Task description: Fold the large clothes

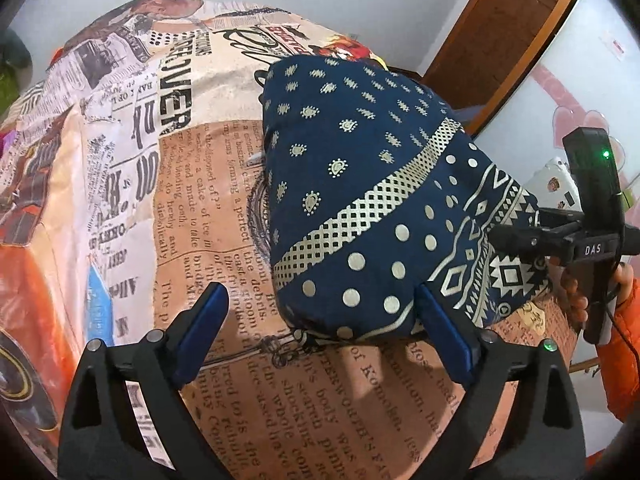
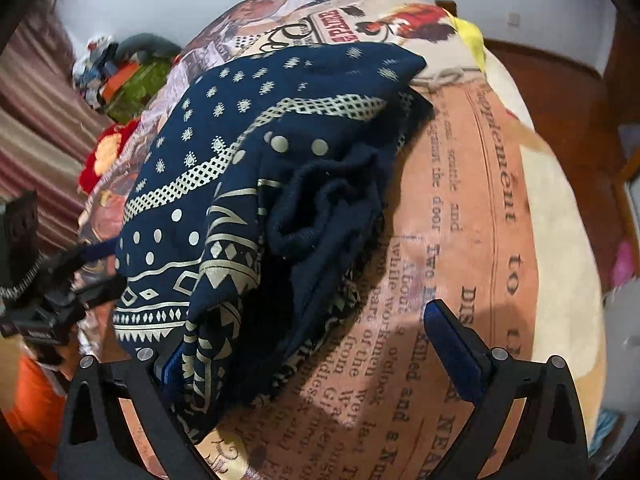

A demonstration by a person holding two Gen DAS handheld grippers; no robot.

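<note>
A navy garment [image 1: 372, 184] with cream dots and geometric bands lies folded in a thick bundle on a bed under a newspaper-print blanket [image 1: 208, 200]. In the left wrist view my left gripper [image 1: 320, 296] is open wide. The bundle's near edge lies between its blue pads, and the right pad [image 1: 440, 320] touches the cloth. In the right wrist view the garment [image 2: 224, 168] shows a rumpled ribbed cuff on top. My right gripper [image 2: 304, 340] is also open wide, its left finger hidden under a hanging corner of the cloth. Each gripper appears at the bundle's side in the other's view: the right gripper [image 1: 516, 236], the left gripper [image 2: 102, 268].
A person's hand in an orange sleeve [image 1: 624, 320] holds the right gripper. A wooden door frame [image 1: 500, 40] stands behind the bed. Toys and bright clutter [image 2: 128, 76] pile up at the bed's far left by a striped curtain [image 2: 32, 140]. A wooden floor [image 2: 560, 100] lies to the right.
</note>
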